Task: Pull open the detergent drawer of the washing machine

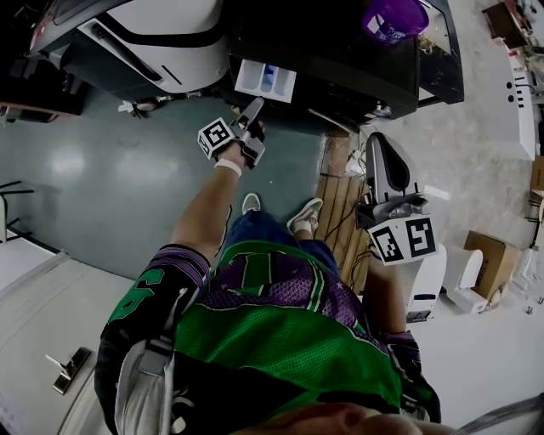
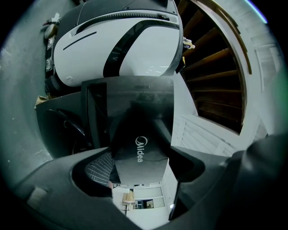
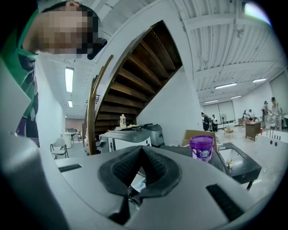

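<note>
The black washing machine (image 1: 340, 51) stands in front of me, and its detergent drawer (image 1: 265, 79) is pulled out, showing a white tray with a blue insert. My left gripper (image 1: 253, 109) reaches to the drawer's front edge. In the left gripper view the dark drawer front (image 2: 141, 139), with its brand logo, sits between the jaws, and my left gripper (image 2: 140, 165) is shut on it. My right gripper (image 1: 382, 153) is held back at my right side, away from the machine. In the right gripper view its ribbed pads (image 3: 130, 166) meet and my right gripper (image 3: 141, 158) is shut and empty.
A purple bucket (image 1: 395, 19) (image 3: 201, 148) sits on top of the machine. A white and black appliance (image 1: 161, 34) (image 2: 117, 40) stands to the left. Wooden stairs (image 3: 135, 76) rise behind. Planks (image 1: 340, 204) lie by my feet, and a cardboard box (image 1: 489, 255) is at the right.
</note>
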`<state>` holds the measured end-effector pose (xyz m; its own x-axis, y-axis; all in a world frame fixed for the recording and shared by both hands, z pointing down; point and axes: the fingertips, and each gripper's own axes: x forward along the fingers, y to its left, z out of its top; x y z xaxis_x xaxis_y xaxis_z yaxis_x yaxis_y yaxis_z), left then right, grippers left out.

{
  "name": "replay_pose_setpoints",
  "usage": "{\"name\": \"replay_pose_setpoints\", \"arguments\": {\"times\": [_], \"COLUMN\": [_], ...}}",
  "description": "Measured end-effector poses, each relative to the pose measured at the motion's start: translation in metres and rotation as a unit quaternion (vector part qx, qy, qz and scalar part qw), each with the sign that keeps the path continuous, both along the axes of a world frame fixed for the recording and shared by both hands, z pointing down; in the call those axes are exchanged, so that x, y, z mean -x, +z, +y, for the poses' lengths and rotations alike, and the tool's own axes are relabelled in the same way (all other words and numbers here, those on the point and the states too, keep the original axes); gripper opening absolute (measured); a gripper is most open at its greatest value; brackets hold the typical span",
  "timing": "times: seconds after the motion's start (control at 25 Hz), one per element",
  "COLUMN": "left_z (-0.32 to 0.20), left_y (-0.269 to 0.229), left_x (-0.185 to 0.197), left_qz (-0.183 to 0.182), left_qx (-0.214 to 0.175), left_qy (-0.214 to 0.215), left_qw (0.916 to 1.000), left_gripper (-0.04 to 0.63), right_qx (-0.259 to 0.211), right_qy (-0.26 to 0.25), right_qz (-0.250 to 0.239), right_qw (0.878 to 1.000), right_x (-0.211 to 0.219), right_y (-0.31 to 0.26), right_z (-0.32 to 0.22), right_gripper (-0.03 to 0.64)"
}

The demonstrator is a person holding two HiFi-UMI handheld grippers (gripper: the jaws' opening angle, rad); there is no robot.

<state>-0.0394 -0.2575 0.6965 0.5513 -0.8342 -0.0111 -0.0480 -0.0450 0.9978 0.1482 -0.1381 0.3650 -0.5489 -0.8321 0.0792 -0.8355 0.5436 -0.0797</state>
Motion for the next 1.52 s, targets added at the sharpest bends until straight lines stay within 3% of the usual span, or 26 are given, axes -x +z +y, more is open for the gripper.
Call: {"name": "replay_pose_setpoints", "arguments": {"times": [0.8,0.88,0.92,1.0,1.32,1.52], "left_z": [0.044,0.049,0.052,0.056,0.073,0.084], "left_y": [0.002,0.001,0.001,0.001,-0.021,-0.049], "left_x": [0.004,0.006,0.007,0.009,0.016,0.020], "left_qz": [0.013,0.017,0.017,0.010,-0.006,-0.060], "left_qx": [0.009,0.007,0.006,0.005,-0.027,-0.064], "left_qy": [-0.002,-0.005,-0.008,-0.008,0.023,0.067], "left_qw": [0.9999,0.9998,0.9998,0.9999,0.9993,0.9939], "left_gripper": [0.387,0.360,0.309,0.270,0.334,0.345], "right_qx": [-0.009,-0.009,-0.009,-0.011,-0.024,-0.033], "right_qy": [-0.023,-0.027,-0.028,-0.032,-0.045,-0.050], "right_qz": [-0.013,-0.013,-0.013,-0.015,-0.020,-0.022], "right_qw": [1.000,1.000,0.999,0.999,0.999,0.998], "right_x": [0.026,0.027,0.028,0.029,0.039,0.049], "right_y": [-0.006,-0.005,-0.005,-0.006,-0.014,-0.024], "right_z": [0.009,0.010,0.010,0.010,0.011,0.012], "right_gripper": [0.000,0.000,0.000,0.000,0.000,0.000]}}
